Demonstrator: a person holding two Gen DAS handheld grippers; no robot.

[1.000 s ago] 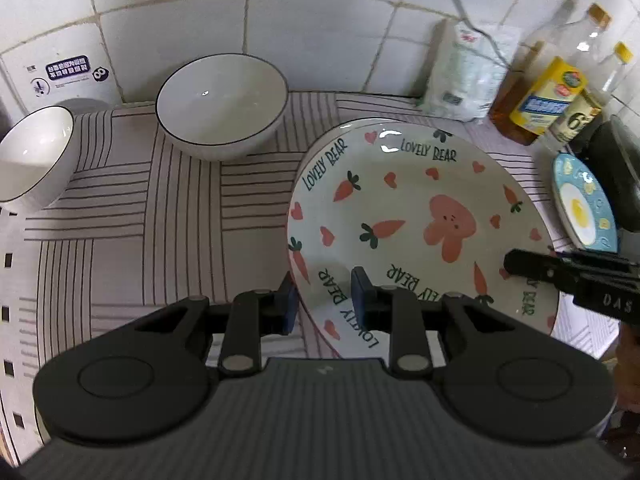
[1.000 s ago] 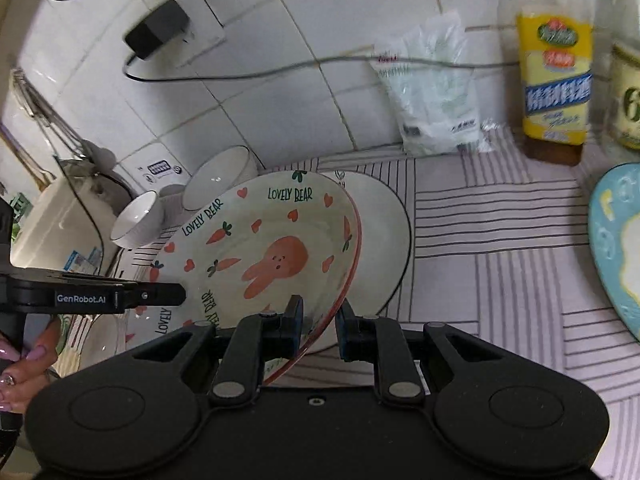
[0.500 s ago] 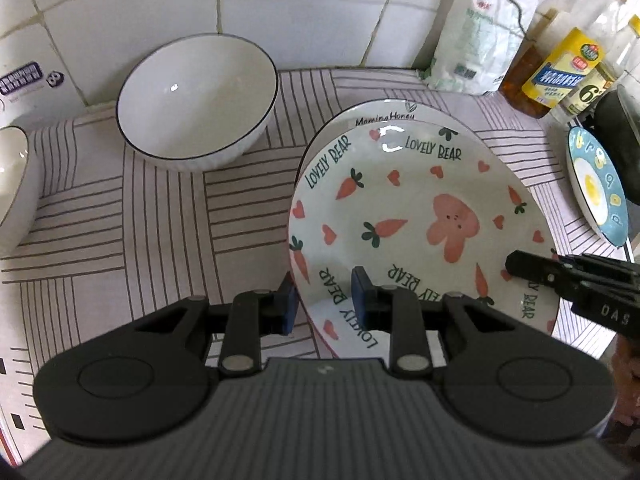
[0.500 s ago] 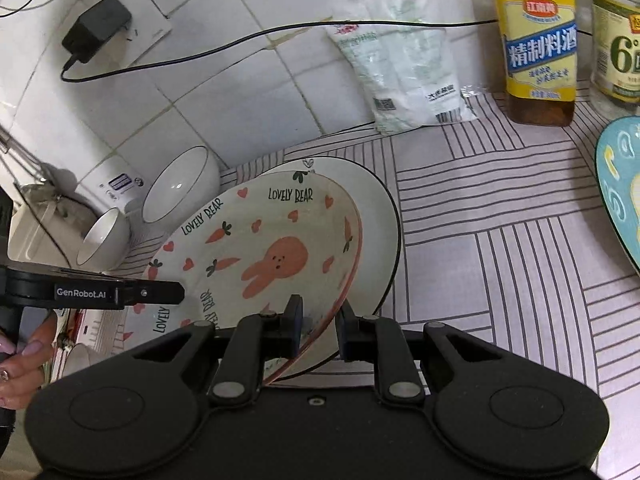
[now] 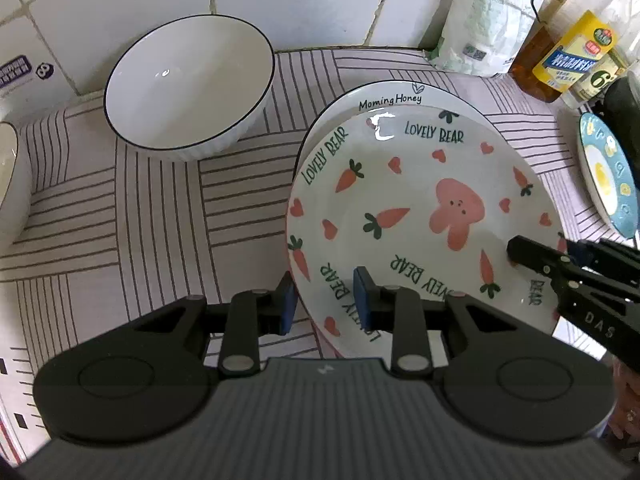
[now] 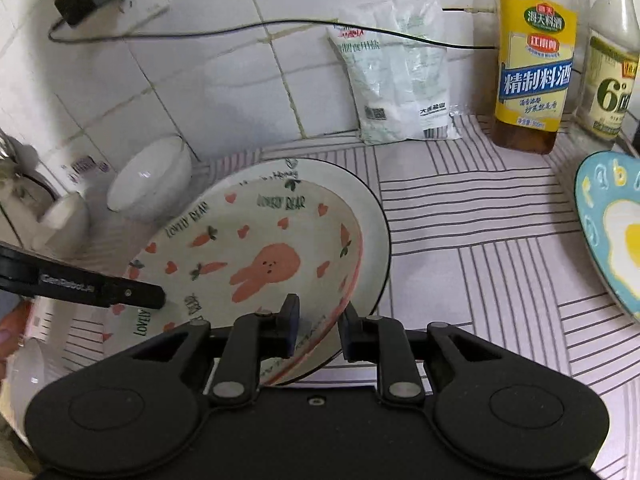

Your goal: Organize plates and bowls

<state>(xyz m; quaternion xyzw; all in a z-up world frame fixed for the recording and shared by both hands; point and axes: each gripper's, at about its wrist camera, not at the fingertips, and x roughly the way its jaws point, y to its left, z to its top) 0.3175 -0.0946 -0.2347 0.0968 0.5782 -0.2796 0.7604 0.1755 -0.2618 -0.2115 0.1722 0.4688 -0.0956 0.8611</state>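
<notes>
Ceramic bunny plate [image 5: 420, 216] sits over the Morning Honey plate [image 5: 390, 98], pinched by your left gripper [image 5: 322, 296] and right gripper [image 6: 318, 322]. Release it. The ribbed bowl [image 5: 188, 88] at 11 o'clock and egg plate [image 6: 612, 228] at 3 o'clock remain unstacked.

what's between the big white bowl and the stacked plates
Only bare striped mat lies between the white bowl and the bunny plate stacked on the Morning Honey plate. The left wrist view shows it best.

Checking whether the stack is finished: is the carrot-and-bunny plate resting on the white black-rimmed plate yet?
Cannot tell. In both wrist views the carrot-and-bunny plate overlaps the white black-rimmed plate, hiding any contact or gap; its near rim sits tilted between the right tool's fingers.
</notes>
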